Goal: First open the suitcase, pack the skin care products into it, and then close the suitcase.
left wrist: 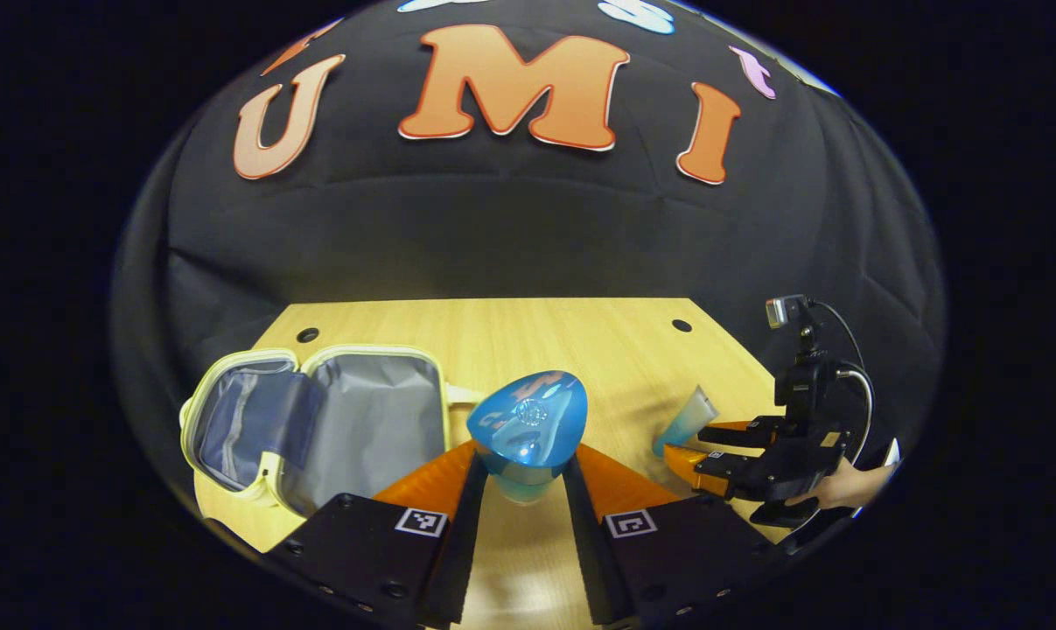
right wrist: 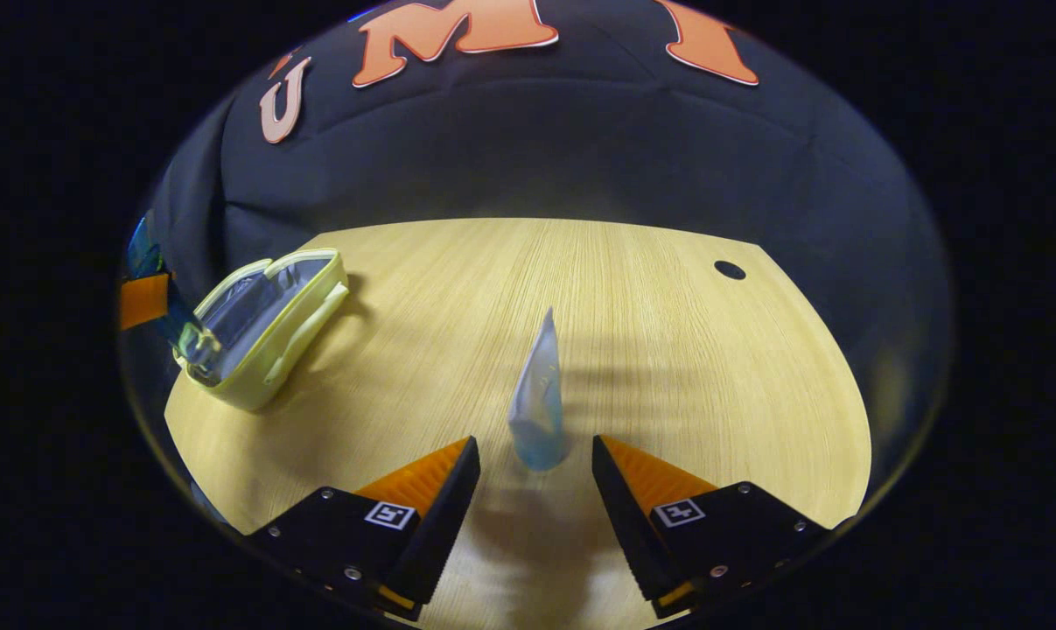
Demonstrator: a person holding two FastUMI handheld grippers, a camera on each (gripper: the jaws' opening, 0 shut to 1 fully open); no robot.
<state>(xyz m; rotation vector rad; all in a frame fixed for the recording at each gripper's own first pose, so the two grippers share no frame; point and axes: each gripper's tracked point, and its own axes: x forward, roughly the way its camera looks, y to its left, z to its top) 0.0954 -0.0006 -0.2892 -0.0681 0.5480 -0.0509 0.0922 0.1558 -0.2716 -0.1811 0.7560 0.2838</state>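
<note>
Left gripper view: left hand-held gripper [left wrist: 528, 490] clamped on blue bottle [left wrist: 528, 429], base hidden; right hand-held gripper [right wrist: 534, 464] apart.

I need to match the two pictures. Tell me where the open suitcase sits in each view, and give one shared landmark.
Left gripper view: the suitcase lies open at lower left on the table, left of the held blue bottle.
Right gripper view: the suitcase is at the far left table edge.
Shared landmark: the pale blue tube standing on the table.
</note>
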